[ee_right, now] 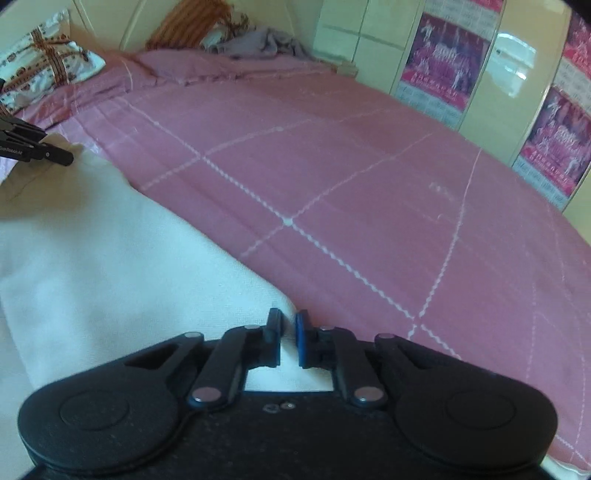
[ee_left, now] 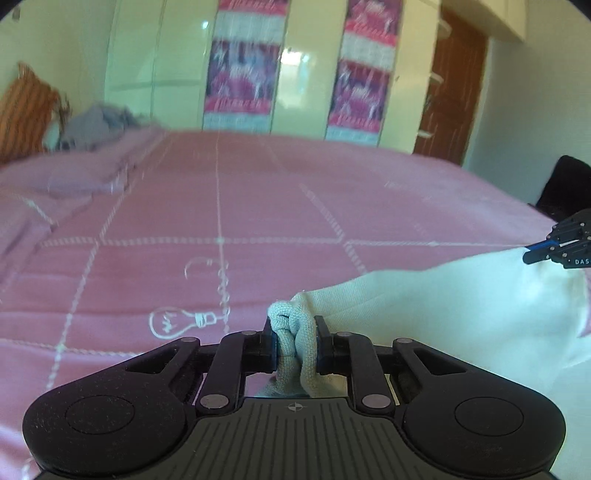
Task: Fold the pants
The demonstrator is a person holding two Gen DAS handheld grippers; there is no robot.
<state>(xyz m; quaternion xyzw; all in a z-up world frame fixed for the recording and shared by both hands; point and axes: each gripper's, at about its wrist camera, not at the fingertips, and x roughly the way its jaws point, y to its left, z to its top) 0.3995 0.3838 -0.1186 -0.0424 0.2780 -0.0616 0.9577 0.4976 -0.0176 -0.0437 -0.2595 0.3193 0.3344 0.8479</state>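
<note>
The cream-white pants (ee_left: 443, 314) lie on a pink bedspread (ee_left: 258, 206). My left gripper (ee_left: 294, 332) is shut on a bunched ribbed edge of the pants (ee_left: 291, 325), low above the bed. The cloth stretches right to my right gripper (ee_left: 561, 251), seen at the right edge. In the right wrist view the pants (ee_right: 110, 251) spread to the left, and my right gripper (ee_right: 289, 332) has its jaws nearly together on a thin edge of the cloth. The left gripper (ee_right: 48, 153) shows at the far left, on the cloth.
The pink bedspread (ee_right: 369, 184) with white grid lines runs ahead and right. A patterned pillow (ee_right: 44, 70), an orange cushion (ee_right: 192, 22) and a grey clothes heap (ee_right: 266, 42) lie at the head. A glossy wardrobe (ee_left: 314, 74) and a brown door (ee_left: 454, 92) stand beyond.
</note>
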